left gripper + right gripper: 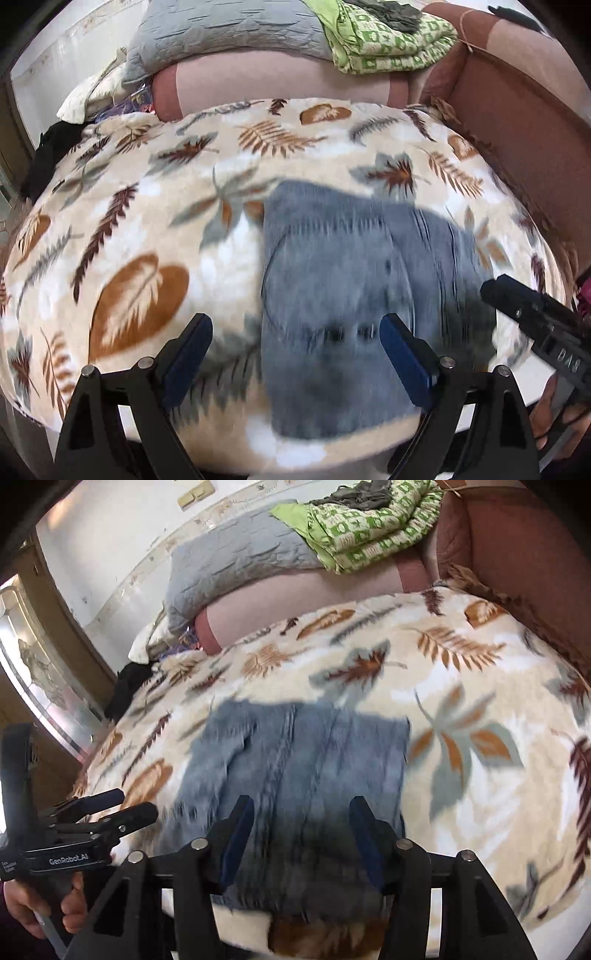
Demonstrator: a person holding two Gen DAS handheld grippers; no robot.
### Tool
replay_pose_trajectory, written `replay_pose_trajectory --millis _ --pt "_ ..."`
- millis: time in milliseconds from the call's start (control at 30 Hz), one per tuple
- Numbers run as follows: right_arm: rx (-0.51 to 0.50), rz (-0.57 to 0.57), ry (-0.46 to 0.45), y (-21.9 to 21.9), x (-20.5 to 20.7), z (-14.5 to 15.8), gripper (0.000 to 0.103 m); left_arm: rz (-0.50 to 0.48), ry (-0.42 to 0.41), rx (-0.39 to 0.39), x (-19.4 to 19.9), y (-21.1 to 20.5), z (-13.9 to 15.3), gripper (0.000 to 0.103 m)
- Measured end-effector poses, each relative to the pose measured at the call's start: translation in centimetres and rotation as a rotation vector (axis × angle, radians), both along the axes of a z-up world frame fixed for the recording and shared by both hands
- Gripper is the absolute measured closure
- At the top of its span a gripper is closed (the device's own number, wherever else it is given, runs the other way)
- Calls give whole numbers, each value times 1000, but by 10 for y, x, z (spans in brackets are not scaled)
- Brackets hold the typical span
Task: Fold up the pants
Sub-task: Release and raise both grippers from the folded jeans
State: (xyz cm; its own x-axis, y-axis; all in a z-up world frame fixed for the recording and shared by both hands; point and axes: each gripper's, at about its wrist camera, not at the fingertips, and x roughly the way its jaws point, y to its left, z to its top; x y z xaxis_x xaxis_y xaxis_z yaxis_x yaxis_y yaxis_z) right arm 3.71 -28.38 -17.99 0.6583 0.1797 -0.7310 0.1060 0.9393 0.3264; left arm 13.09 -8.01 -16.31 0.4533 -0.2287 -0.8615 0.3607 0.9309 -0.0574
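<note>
The blue denim pants [332, 266] lie folded into a rough rectangle on a leaf-patterned blanket [147, 206]. My left gripper [297, 332] hovers over their near left edge with its jaws wide open and nothing between the pads. The right gripper [495, 291] reaches in from the right edge of that view. In the right wrist view the pants [303, 753] lie flat below my right gripper [301, 812]. Its jaws stand apart above the cloth, and the pads do not press on it. The left gripper [136, 808] shows at lower left, held by a hand [22, 904].
A brown sofa back [517, 110] curves around the far and right sides. On it rest a grey quilted pillow [221, 33] and a green patterned cloth [388, 40]. Dark and white clothes [55, 147] are heaped at far left. A doorway [37, 664] stands at left.
</note>
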Motion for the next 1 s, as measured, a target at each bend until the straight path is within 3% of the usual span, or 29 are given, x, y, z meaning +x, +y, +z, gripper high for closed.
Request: replay_pose_trajectory --millis 67,267,433,500,567,667,867,1000 --pt "-19 -3 -2 -2 18 3 45 -7 5 1 18 -16 -4 11" --pt "4 -43 43 -18 73 -14 45 6 133 56 64 -57 -42 11" --pt "19 -28 117 -23 96 -40 45 -8 119 104 69 -69 -67 7" --pt "94 -40 173 -33 100 -56 43 -17 113 116 70 -70 -73 3" --pt "150 -48 182 -42 101 -62 42 -9 116 116 72 -70 -78 0" --pt "147 -26 182 -43 102 -67 41 -11 138 111 79 -71 -86 0" --pt "78 13 144 -34 90 -59 40 15 137 88 63 -56 -63 0" --pt "-34 19 80 -22 63 -42 40 32 19 69 32 -35 -24 0"
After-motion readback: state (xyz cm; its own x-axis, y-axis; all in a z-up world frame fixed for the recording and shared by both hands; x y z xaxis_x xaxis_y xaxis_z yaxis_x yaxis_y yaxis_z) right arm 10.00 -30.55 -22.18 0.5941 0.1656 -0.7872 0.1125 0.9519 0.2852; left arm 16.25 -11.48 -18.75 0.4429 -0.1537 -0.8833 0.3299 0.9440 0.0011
